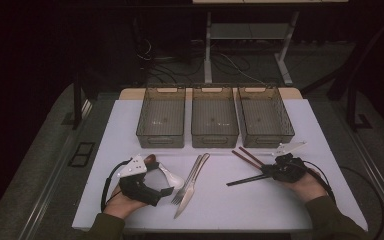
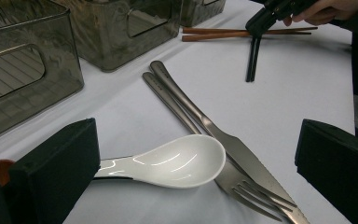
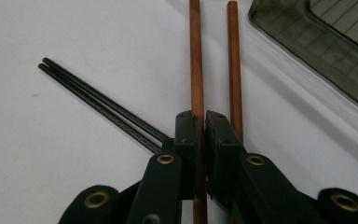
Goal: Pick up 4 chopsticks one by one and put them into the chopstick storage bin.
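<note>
White table [image 1: 300, 200] under dim light, three smoky bins [image 1: 214, 125] along its far side. My right tool [image 3: 201, 128] is clenched on one brown wooden chopstick [image 3: 195, 70], just in front of the right bin [image 3: 317, 46]; its twin lies beside, black chopsticks [image 3: 98, 100] splayed off. Grasp made, I judge; next I lift level. Its long axis runs straight away from my jaws. My left tool [image 2: 191, 154] stands released around the white spoon [image 2: 177, 161].

We see three grey bins [image 1: 214, 122] lined up on the worktop [image 1: 310, 130]. Our left hand-held gripper [image 1: 166, 190] rests beside the fork [image 1: 186, 184]; our right hand-held gripper [image 1: 268, 171] sits at the brown chopsticks [image 1: 245, 157].
</note>
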Available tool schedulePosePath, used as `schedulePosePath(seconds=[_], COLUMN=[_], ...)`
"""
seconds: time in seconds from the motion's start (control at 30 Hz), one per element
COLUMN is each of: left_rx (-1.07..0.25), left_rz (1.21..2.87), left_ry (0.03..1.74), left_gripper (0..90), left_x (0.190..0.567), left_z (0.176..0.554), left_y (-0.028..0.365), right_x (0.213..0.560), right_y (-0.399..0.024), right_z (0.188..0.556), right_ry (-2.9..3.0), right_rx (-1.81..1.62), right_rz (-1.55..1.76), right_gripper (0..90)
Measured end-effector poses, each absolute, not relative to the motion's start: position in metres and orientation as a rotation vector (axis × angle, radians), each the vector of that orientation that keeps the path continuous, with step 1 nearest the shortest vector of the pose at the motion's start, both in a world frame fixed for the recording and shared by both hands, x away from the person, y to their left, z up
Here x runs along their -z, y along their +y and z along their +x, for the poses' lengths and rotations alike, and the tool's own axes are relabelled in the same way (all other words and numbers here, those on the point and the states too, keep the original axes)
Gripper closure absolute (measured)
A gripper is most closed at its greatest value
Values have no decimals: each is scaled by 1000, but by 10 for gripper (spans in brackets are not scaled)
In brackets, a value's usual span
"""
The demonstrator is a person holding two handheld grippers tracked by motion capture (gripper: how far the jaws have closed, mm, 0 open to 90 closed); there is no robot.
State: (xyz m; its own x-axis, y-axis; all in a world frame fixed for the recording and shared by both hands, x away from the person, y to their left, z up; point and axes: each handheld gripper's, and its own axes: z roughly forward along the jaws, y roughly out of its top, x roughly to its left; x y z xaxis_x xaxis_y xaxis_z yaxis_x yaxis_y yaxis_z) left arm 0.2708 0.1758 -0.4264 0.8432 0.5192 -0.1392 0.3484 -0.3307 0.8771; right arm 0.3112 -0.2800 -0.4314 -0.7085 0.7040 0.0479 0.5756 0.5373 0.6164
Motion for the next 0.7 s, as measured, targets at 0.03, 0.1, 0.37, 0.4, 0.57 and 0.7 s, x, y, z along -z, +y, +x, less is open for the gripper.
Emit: schedulePosePath(seconds=[0.03, 0.1, 0.37, 0.4, 0.57, 0.7], left_rx=[-199, -200, -200, -200, -199, -203], left_rz=[1952, 1953, 1949, 1950, 1956, 1958], left_ry=[643, 642, 639, 640, 638, 632], left_gripper=[0, 0, 0, 0, 0, 0], left_x=[426, 426, 426, 426, 426, 426], left_z=[271, 271, 271, 271, 270, 271], left_y=[176, 176, 176, 176, 176, 176], right_x=[431, 430, 426, 425, 421, 416], right_y=[-280, -280, -282, -282, -283, -283], right_z=[311, 310, 307, 307, 303, 300], right_ry=[2567, 2569, 2559, 2557, 2554, 2549], right_rx=[-923, -930, -963, -966, -997, -1028], right_rz=[1085, 1083, 1054, 1055, 1044, 1026], right_gripper=[836, 836, 837, 836, 836, 836])
